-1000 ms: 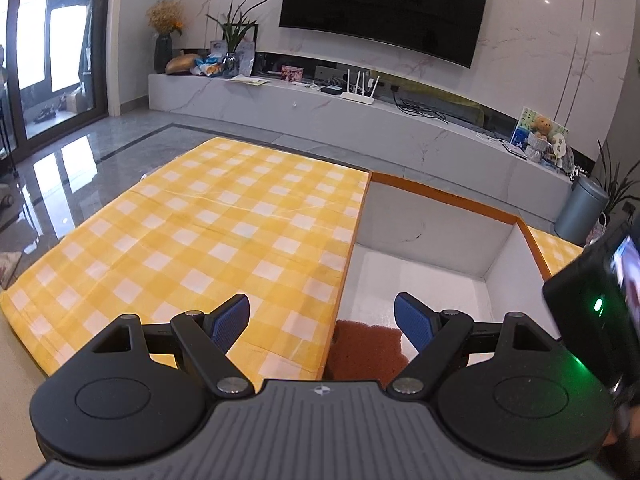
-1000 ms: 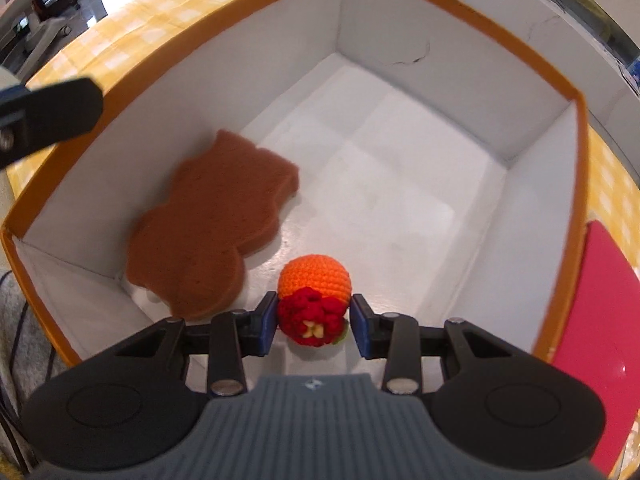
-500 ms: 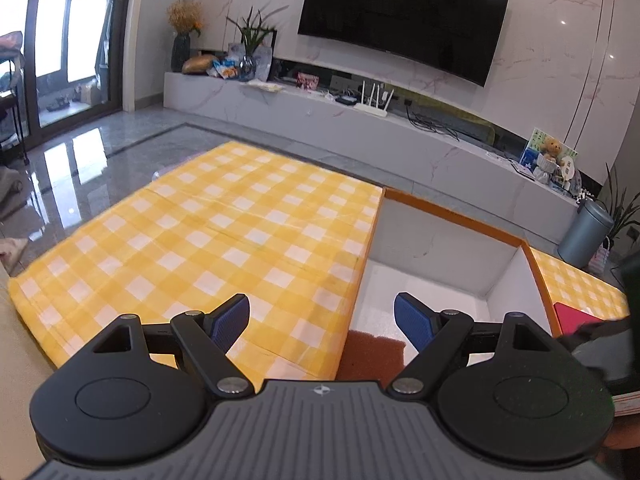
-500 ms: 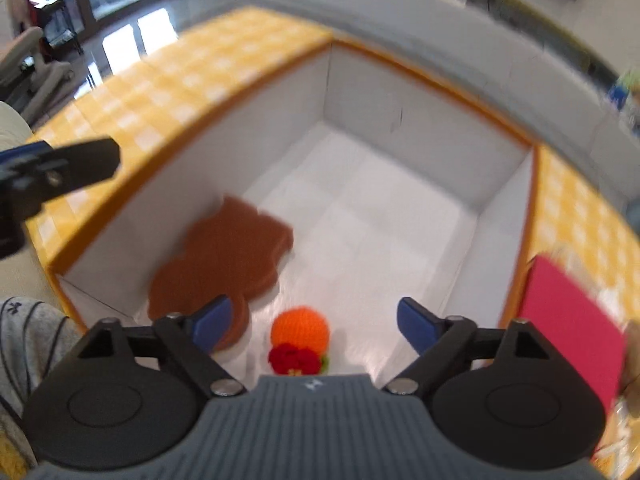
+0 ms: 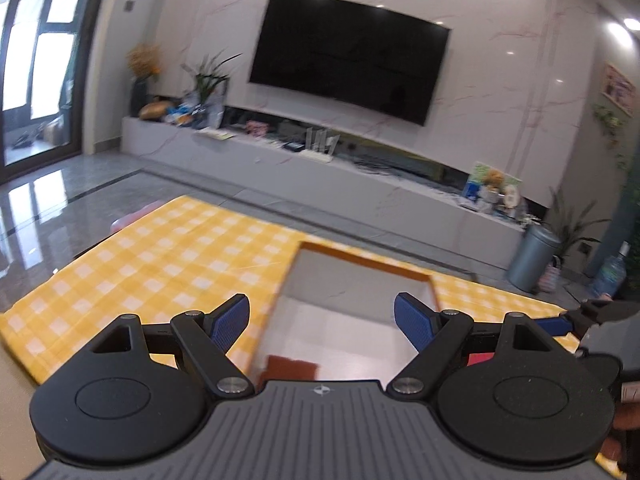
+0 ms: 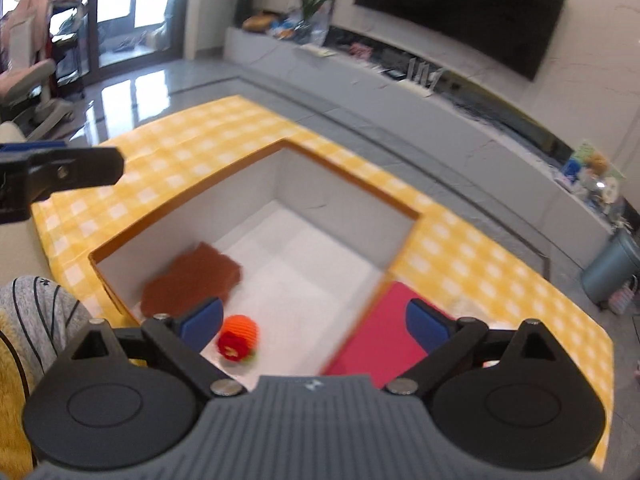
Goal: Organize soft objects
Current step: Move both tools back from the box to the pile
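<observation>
Right gripper [image 6: 314, 320] jaws opening, nothing between the pads. Crocheted orange ball [image 6: 239, 337] lies below on the box [image 6: 344, 188] floor, just inside the left pad, beside the brown sponge [image 6: 192, 280]. Left gripper [image 5: 322, 322] wide, empty, above the box edge.

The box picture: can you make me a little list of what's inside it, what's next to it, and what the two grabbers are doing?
box: white inside, orange rim, on the yellow checked cloth
inside: brown sponge; orange crocheted ball with a red flower
beside box: pink pad on the cloth
right gripper: jaws opening, nothing between the pads, above the box
left gripper: open, empty
</observation>
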A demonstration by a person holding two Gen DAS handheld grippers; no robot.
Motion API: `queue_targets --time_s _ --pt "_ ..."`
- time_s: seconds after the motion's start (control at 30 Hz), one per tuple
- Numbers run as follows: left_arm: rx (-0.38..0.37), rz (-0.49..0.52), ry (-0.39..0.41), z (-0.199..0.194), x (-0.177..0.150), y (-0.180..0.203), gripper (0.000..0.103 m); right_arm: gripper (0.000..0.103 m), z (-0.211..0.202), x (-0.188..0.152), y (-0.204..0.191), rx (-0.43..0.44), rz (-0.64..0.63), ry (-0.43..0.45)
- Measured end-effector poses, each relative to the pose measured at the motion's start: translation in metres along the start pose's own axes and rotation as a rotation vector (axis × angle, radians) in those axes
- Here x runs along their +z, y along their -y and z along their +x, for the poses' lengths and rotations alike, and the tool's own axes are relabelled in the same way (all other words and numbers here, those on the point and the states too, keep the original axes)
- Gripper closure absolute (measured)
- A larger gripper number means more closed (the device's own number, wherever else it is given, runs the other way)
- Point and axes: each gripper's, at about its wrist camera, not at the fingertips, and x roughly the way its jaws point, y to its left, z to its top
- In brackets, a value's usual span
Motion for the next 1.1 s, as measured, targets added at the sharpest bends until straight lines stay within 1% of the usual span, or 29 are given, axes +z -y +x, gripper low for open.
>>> queue_targets --time_s 0.17,0.23,0.37,0.43,0.47,0.53,0.63,0.73,0.8,0.87,0.9,1.0,1.03,1.1 --pt "-0.059 0.018 -0.024 0.001 -0.005 0.027 0.007 0.006 -0.031 -0.022 0.034 -0.058 0.045 0.019" --pt "-0.079 0.053 -0.035 0.004 -0.009 0.039 0.007 0.005 -0.042 -0.033 0.050 -0.086 0.081 0.027" --pt "-0.076 0.124 -0.043 0.012 -0.019 0.061 0.007 0.005 -0.054 -0.060 0.077 -0.162 0.128 0.011" --pt "-0.091 0.162 -0.046 0.018 -0.025 0.073 0.007 0.004 -0.056 -0.075 0.090 -0.216 0.155 0.011" --pt "-0.104 0.184 -0.047 0.019 -0.029 0.080 0.007 0.003 -0.056 -0.083 0.098 -0.244 0.183 0.016" --pt "-0.146 0.232 -0.041 0.021 -0.037 0.092 0.007 0.003 -0.051 -0.103 0.113 -0.289 0.248 0.015" --pt "-0.201 0.271 -0.056 0.025 -0.048 0.108 0.007 0.003 -0.036 -0.133 0.128 -0.314 0.323 -0.046" --pt "-0.250 0.290 -0.118 0.037 -0.060 0.123 0.007 0.003 -0.015 -0.159 0.140 -0.319 0.404 -0.097" --pt "-0.284 0.320 -0.158 0.045 -0.070 0.134 0.007 0.003 -0.003 -0.174 0.149 -0.323 0.465 -0.120" --pt "-0.323 0.357 -0.185 0.050 -0.080 0.143 0.007 0.003 0.005 -0.187 0.160 -0.335 0.545 -0.121" --pt "-0.356 0.373 -0.197 0.053 -0.084 0.147 0.007 0.003 0.009 -0.192 0.167 -0.336 0.594 -0.117" --pt "-0.507 0.445 -0.241 0.060 -0.095 0.159 0.007 0.003 0.017 -0.209 0.187 -0.324 0.753 -0.111" --pt "-0.533 0.460 -0.248 0.062 -0.097 0.163 0.006 0.003 0.018 -0.212 0.191 -0.318 0.785 -0.100" --pt "-0.558 0.483 -0.270 0.067 -0.102 0.173 0.006 0.003 0.014 -0.215 0.194 -0.320 0.811 -0.059"
